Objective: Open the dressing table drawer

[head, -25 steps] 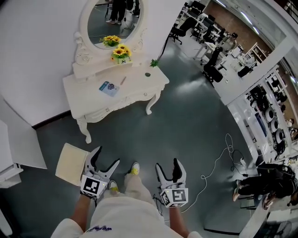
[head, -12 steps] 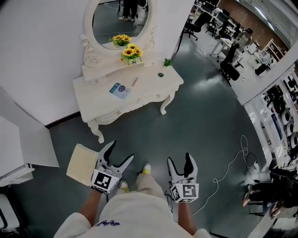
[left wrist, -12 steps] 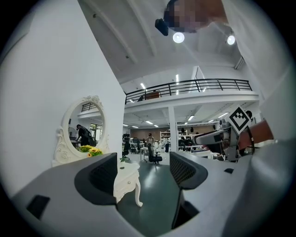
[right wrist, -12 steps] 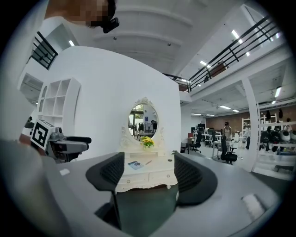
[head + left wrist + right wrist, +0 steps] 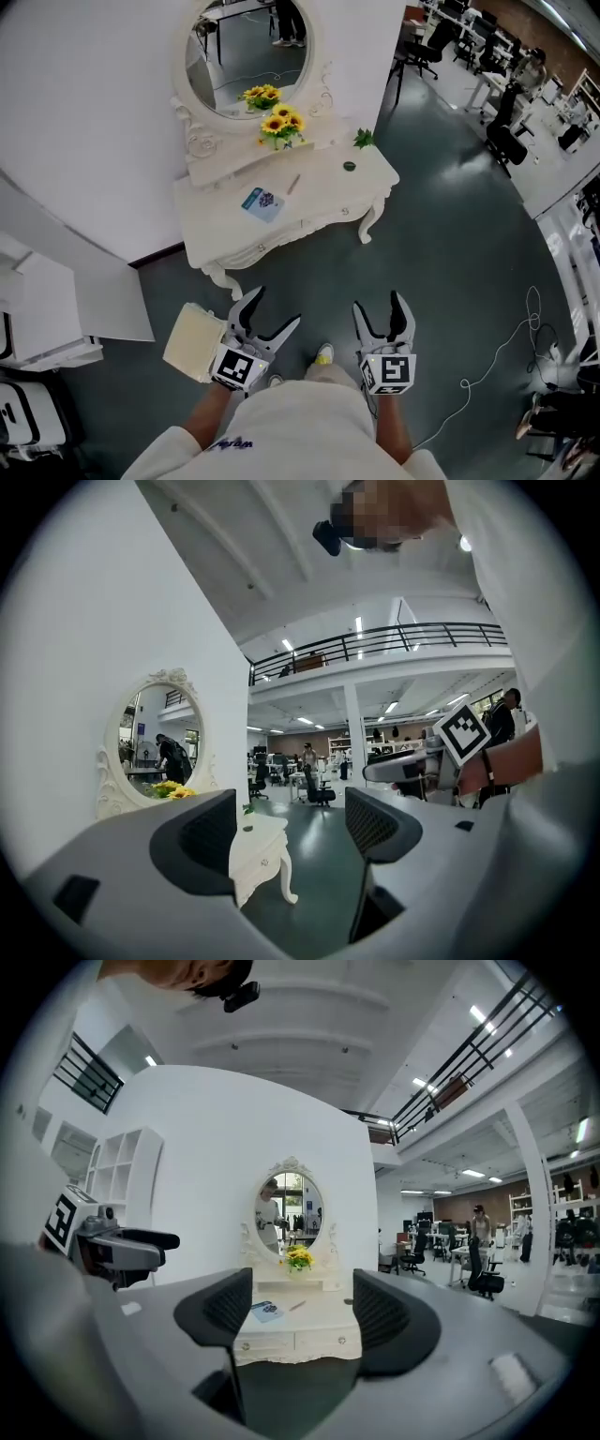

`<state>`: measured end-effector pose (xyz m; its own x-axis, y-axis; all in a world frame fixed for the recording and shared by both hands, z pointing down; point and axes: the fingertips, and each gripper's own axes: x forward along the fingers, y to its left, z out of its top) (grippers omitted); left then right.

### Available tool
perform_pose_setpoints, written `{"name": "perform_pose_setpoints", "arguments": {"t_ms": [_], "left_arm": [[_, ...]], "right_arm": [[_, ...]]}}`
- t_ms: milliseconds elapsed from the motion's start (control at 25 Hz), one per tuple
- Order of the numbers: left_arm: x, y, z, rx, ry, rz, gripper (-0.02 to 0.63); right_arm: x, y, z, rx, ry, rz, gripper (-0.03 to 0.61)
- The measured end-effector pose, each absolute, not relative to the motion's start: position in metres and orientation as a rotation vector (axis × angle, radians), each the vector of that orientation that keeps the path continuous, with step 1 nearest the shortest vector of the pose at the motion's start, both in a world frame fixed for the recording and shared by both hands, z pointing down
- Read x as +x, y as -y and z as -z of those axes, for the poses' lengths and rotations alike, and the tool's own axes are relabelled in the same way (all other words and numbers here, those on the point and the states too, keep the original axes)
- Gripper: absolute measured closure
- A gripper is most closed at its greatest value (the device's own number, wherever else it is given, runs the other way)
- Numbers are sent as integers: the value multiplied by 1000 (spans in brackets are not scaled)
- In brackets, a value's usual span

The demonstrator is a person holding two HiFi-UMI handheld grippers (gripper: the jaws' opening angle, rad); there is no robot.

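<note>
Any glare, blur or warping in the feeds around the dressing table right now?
Head view: sharp and evenly lit; the fisheye curves the wall behind the table. Left gripper view: black round vignette, with only the table's end showing between the jaws. Right gripper view: same vignette, table centred and sharp.

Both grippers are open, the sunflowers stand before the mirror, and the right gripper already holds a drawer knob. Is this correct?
Not quite. The right gripper view shows the right gripper open on nothing, with the dressing table well beyond its jaws. The left gripper is open too; the sunflowers stand before the mirror.
</note>
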<state>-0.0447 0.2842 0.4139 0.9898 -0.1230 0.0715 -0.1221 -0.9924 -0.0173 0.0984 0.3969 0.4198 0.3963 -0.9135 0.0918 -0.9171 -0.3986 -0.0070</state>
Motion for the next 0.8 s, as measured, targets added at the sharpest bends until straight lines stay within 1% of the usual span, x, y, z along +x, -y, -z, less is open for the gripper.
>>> {"name": "perform_pose_setpoints", "arguments": {"t_ms": [200,400,800], "left_arm": [[9,-286,-398,-3113,-248,86,265],[40,-300,-387,-3147,-251,40,265],[46,-262,-397,-3087,-517,114,265]], "right_arm": [[144,-395,-425,2547,1761,-145,241],[184,-387,-437,2535,1859,-209,241],[161,-330,-445,2346,2152,-288,244]]}}
